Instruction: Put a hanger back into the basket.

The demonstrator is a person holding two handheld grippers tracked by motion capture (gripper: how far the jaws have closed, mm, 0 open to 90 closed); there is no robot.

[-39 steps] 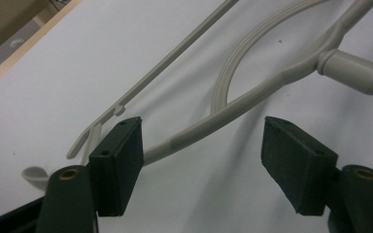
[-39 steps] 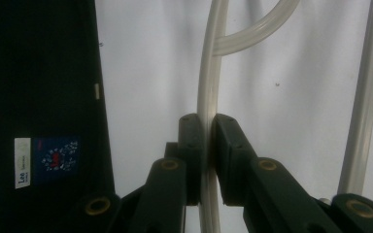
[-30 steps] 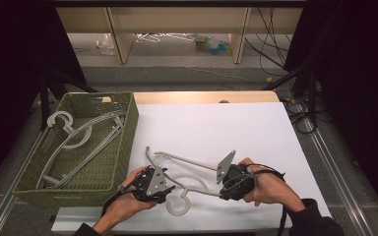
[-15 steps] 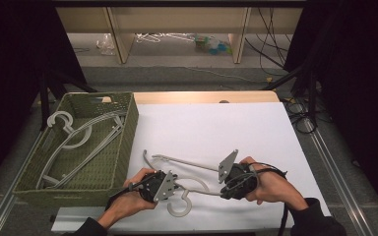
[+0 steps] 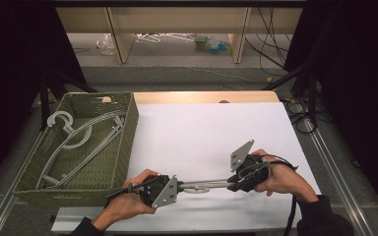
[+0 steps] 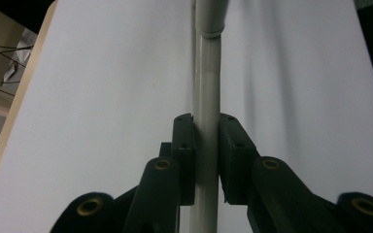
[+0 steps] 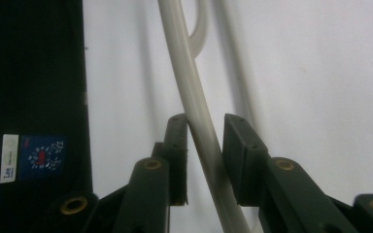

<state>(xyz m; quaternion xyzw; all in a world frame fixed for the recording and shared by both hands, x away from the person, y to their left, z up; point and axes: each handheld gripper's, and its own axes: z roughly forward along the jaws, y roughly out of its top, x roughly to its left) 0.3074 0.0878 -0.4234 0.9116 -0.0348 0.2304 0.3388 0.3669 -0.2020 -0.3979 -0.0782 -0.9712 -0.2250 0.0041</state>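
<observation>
A grey plastic hanger [image 5: 203,185] spans between the two grippers, just above the white table sheet [image 5: 202,128] near its front edge. My left gripper [image 5: 181,186] is shut on one end, and in the left gripper view both pads of the left gripper [image 6: 205,121] press on the hanger's bar [image 6: 208,73]. My right gripper [image 5: 231,183] is at the other end. Its jaws have just been opening. In the right gripper view the hanger's arm [image 7: 184,77] runs between the jaws of the right gripper [image 7: 205,126], close to the left pad, with a gap at the right pad.
A green woven basket [image 5: 129,125] stands at the table's left and holds several grey hangers [image 5: 78,137]. Bare white sheet lies behind the grippers and to their right. Beyond the table are a shelf and floor clutter.
The left gripper has closed on the hanger and lifted it. The hanger has turned from lying spread on the sheet to a nearly straight line between the grippers. The right hand has shifted slightly.
</observation>
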